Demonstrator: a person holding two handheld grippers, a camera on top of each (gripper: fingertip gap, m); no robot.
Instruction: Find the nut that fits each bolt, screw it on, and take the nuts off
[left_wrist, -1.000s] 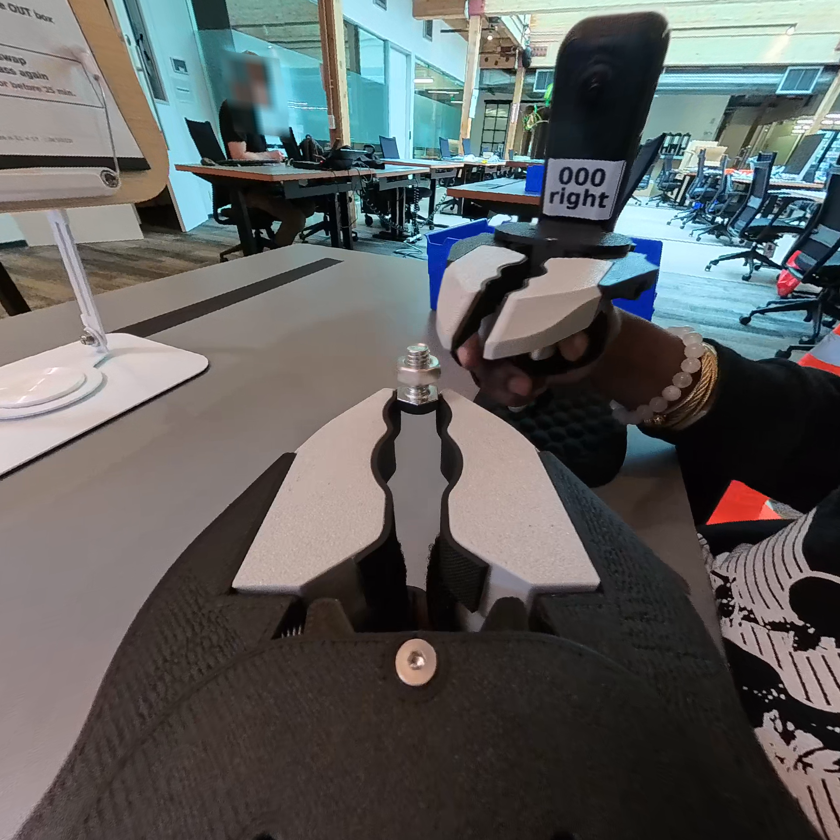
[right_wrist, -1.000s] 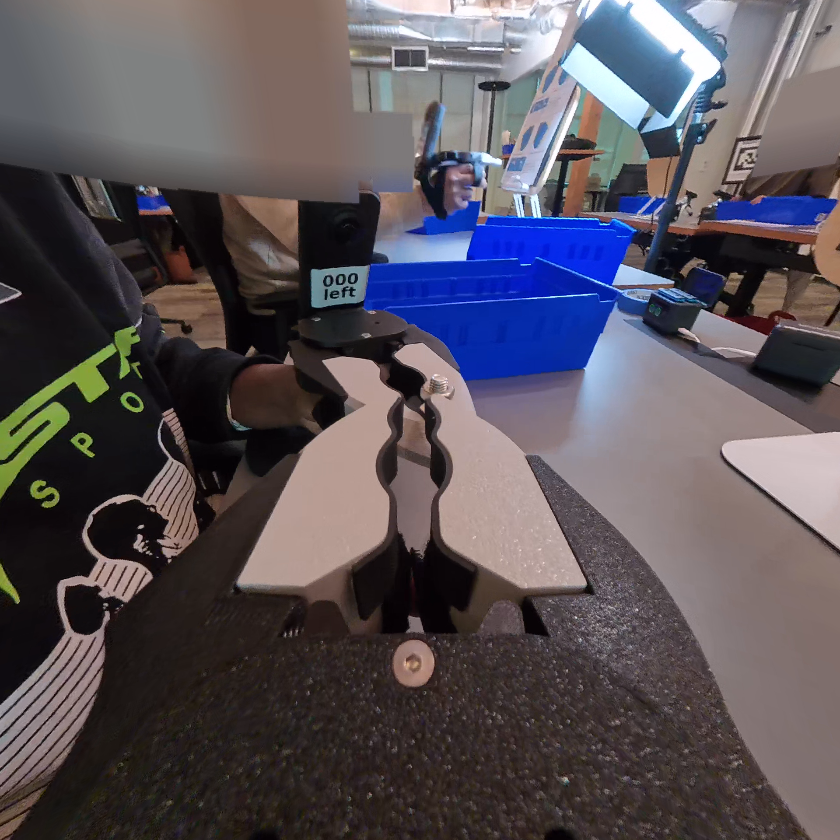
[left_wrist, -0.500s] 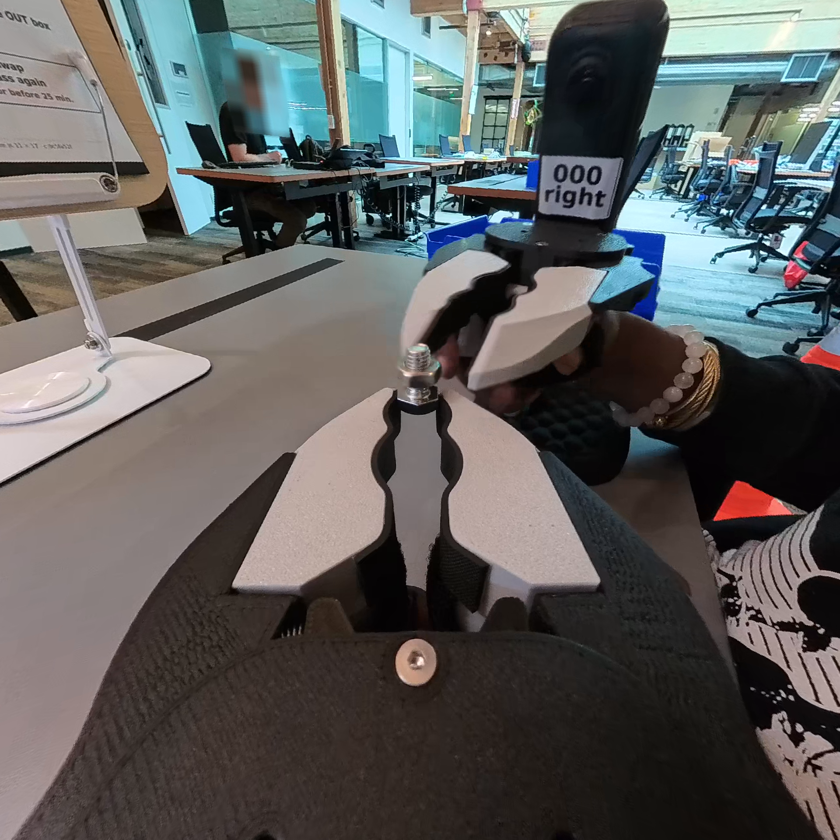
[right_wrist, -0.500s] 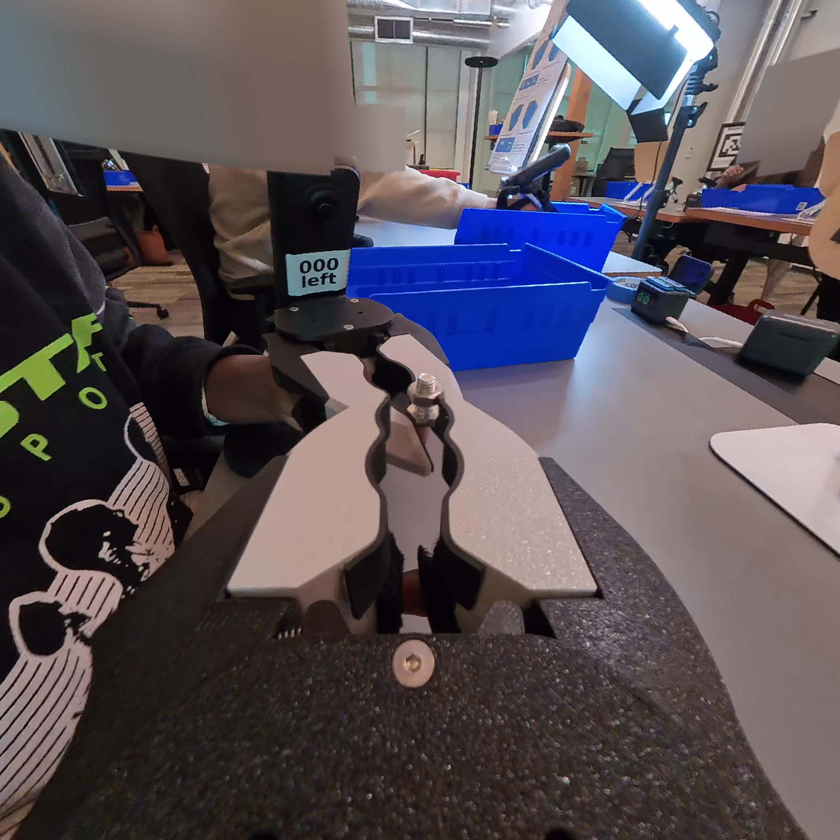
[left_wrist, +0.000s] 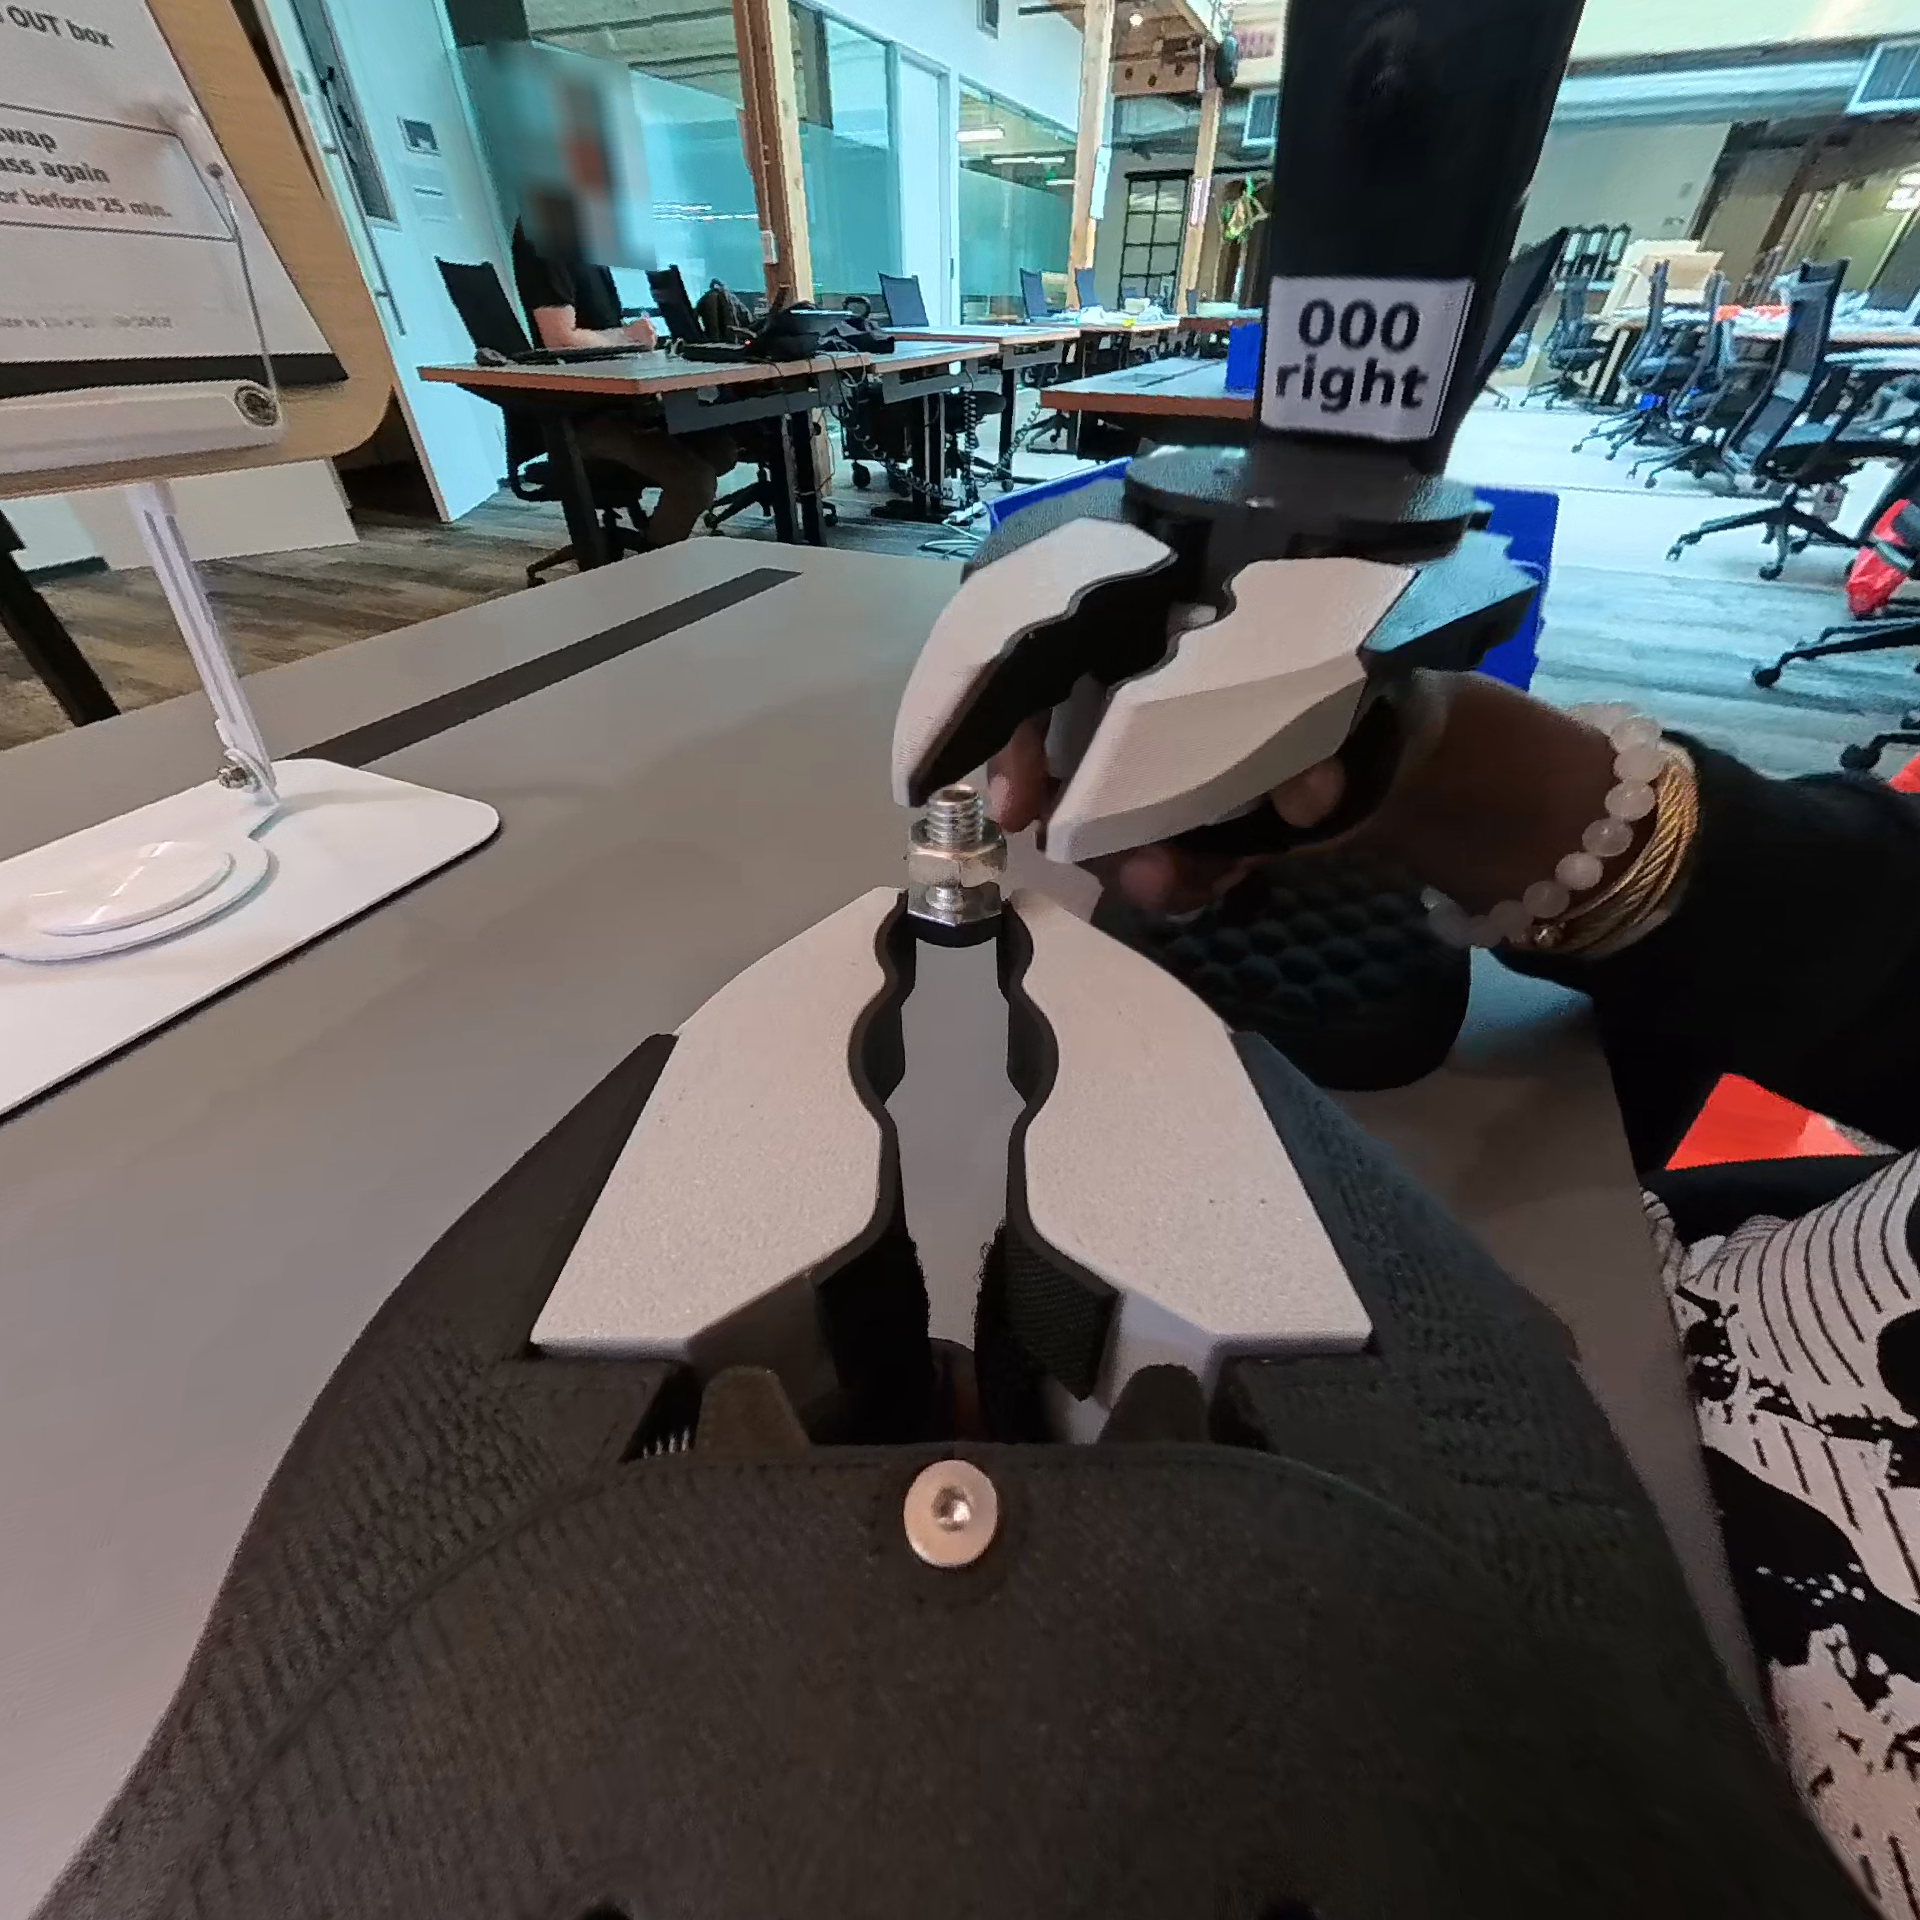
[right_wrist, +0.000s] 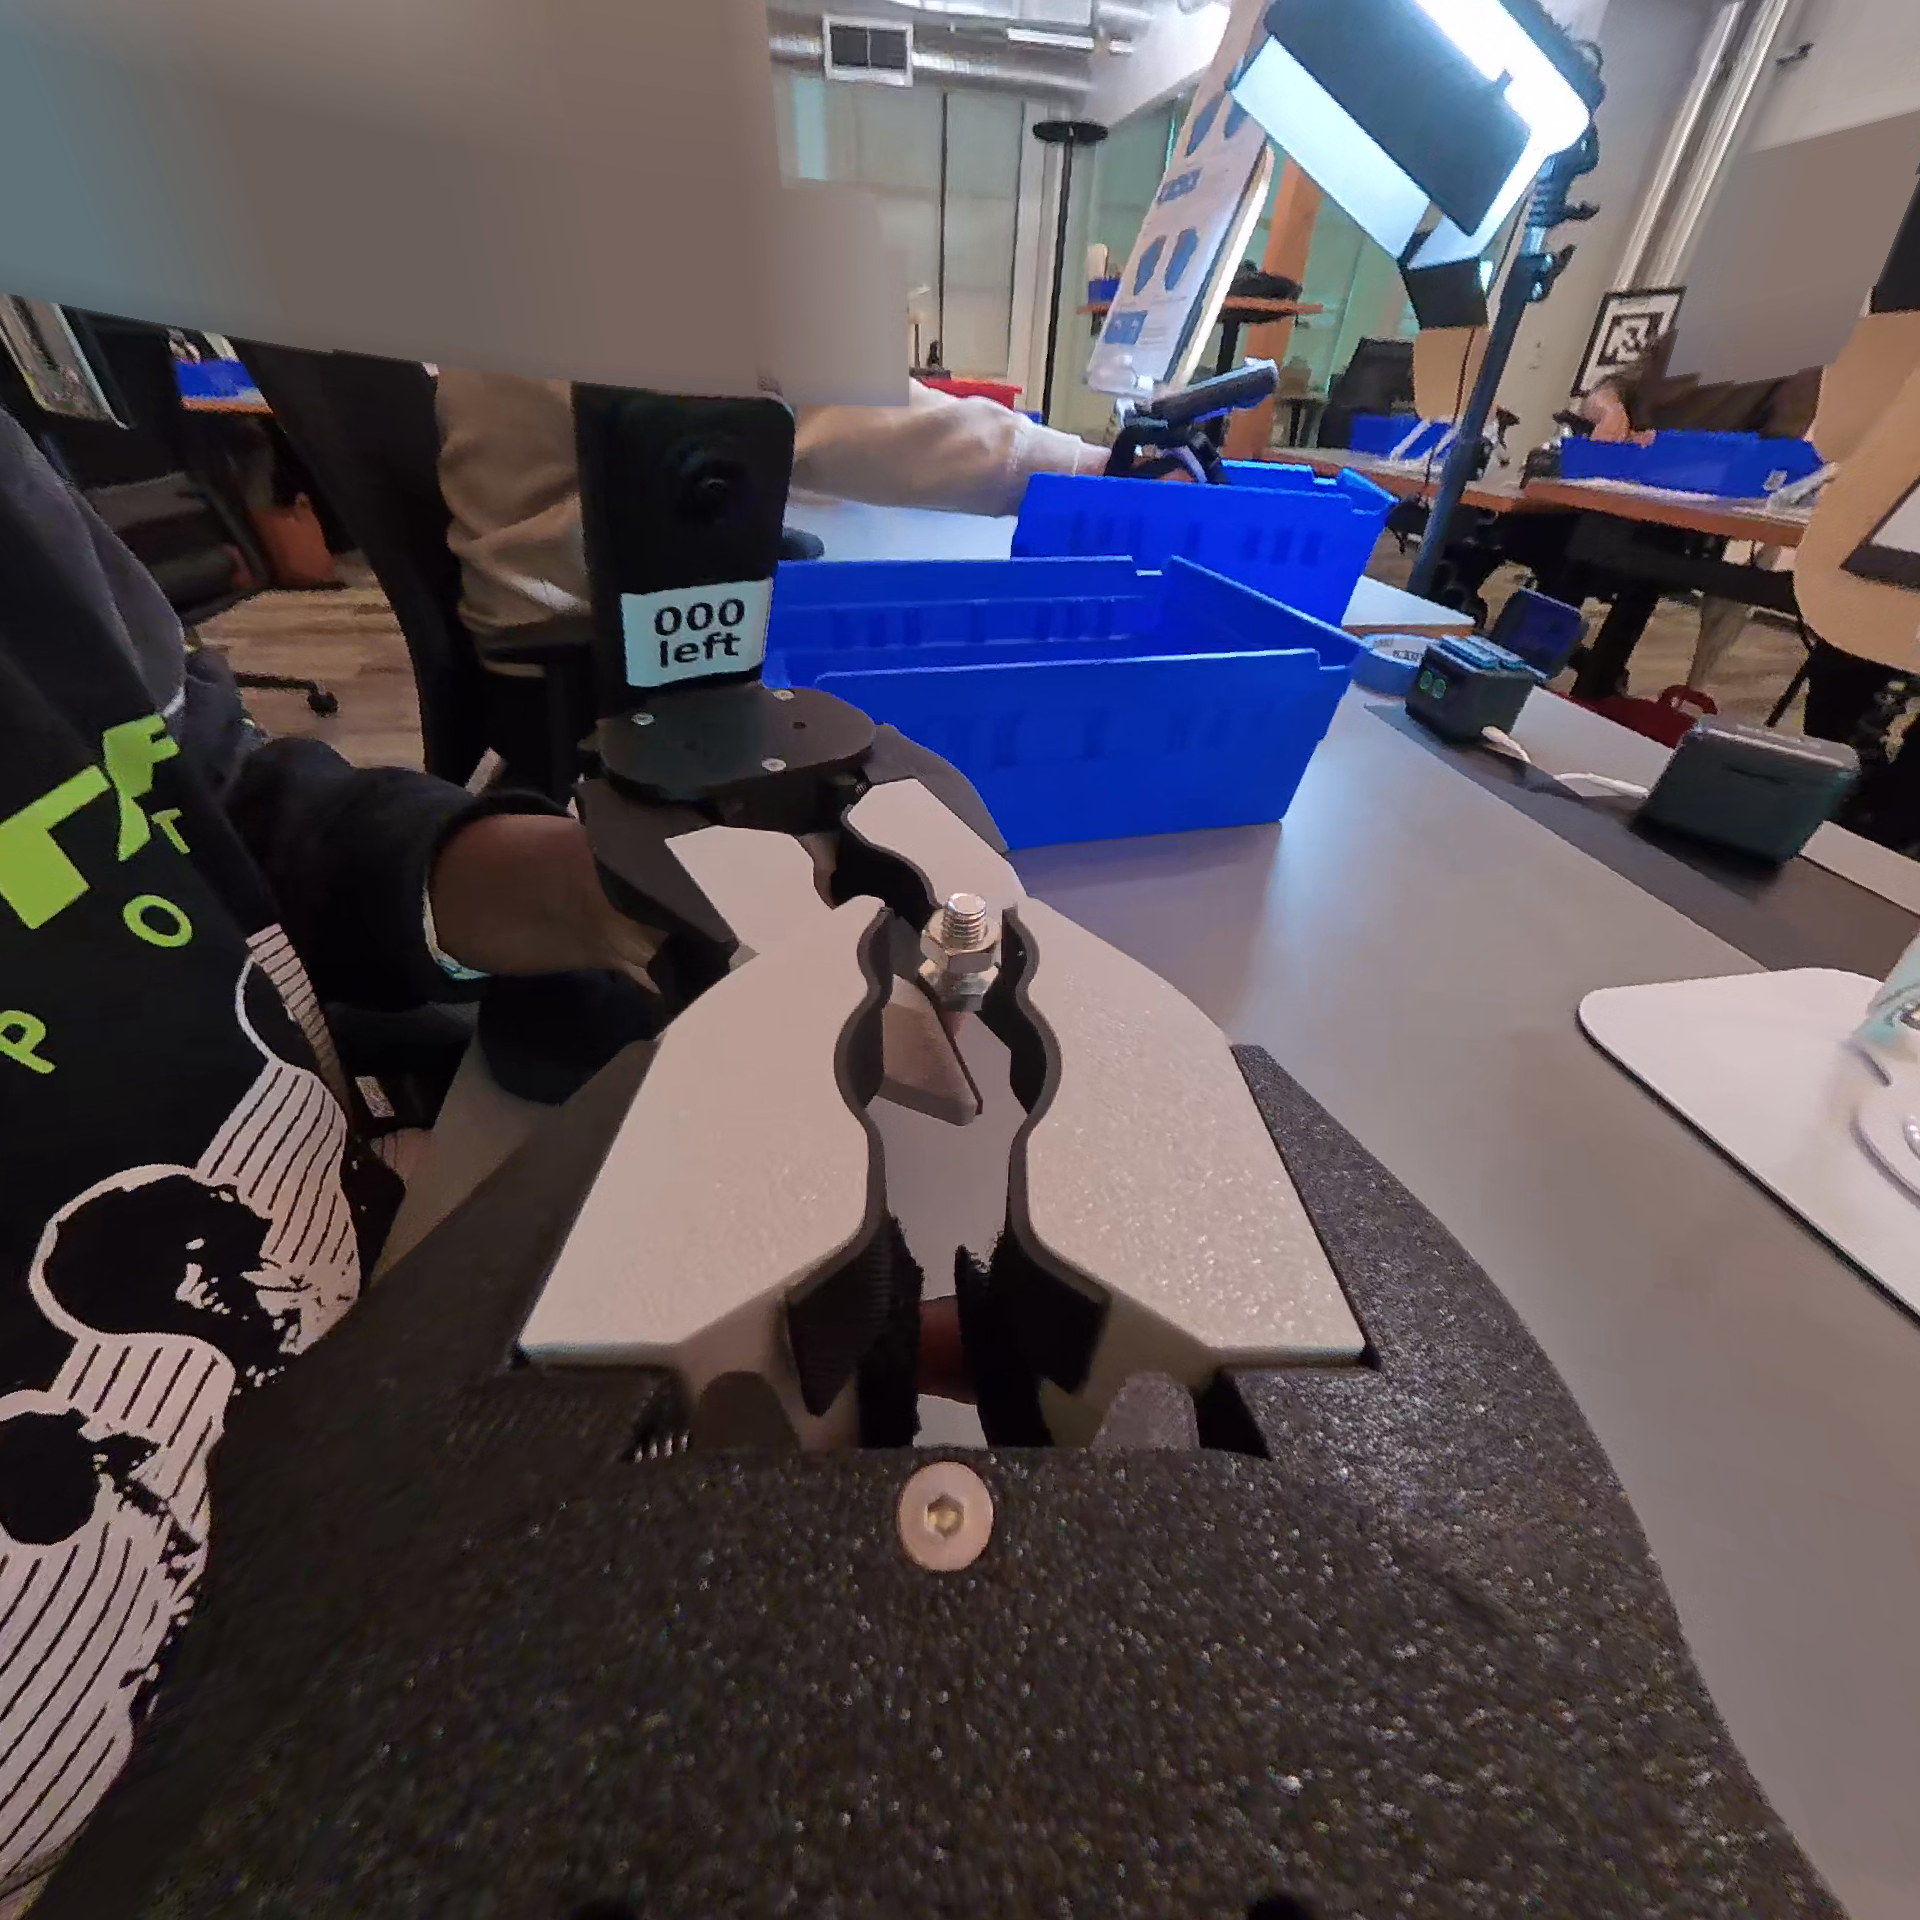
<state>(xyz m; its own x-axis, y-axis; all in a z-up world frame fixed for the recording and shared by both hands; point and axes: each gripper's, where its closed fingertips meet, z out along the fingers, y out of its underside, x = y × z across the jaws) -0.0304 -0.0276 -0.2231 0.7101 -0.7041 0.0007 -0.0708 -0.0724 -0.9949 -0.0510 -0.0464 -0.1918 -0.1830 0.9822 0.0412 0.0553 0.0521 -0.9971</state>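
A silver bolt (left_wrist: 954, 821) with a hex nut (left_wrist: 956, 857) threaded on it stands upright in the tips of my left gripper (left_wrist: 954, 920), which is shut on the bolt's lower end. My right gripper (left_wrist: 992, 816) is open, and its grey fingertips sit on either side of the bolt's top, one just above the thread. In the right wrist view the nut (right_wrist: 961, 951) sits between the tips of my right gripper (right_wrist: 943, 923), with a gap on both sides. The left gripper's fingers (right_wrist: 748, 894) show behind it.
A grey table (left_wrist: 520, 987) lies below. A white stand base (left_wrist: 208, 883) is at the left. Blue bins (right_wrist: 1091, 727) stand behind the grippers. Small grey devices (right_wrist: 1745, 790) and a white pad (right_wrist: 1714, 1091) are at the right. A person's body is close on the near side. The tips of both grippers are at nearly the same place.
My right gripper has come down and in toward the bolt, from well off to the side until its open fingertips flank the nut. My left gripper has held the bolt still.
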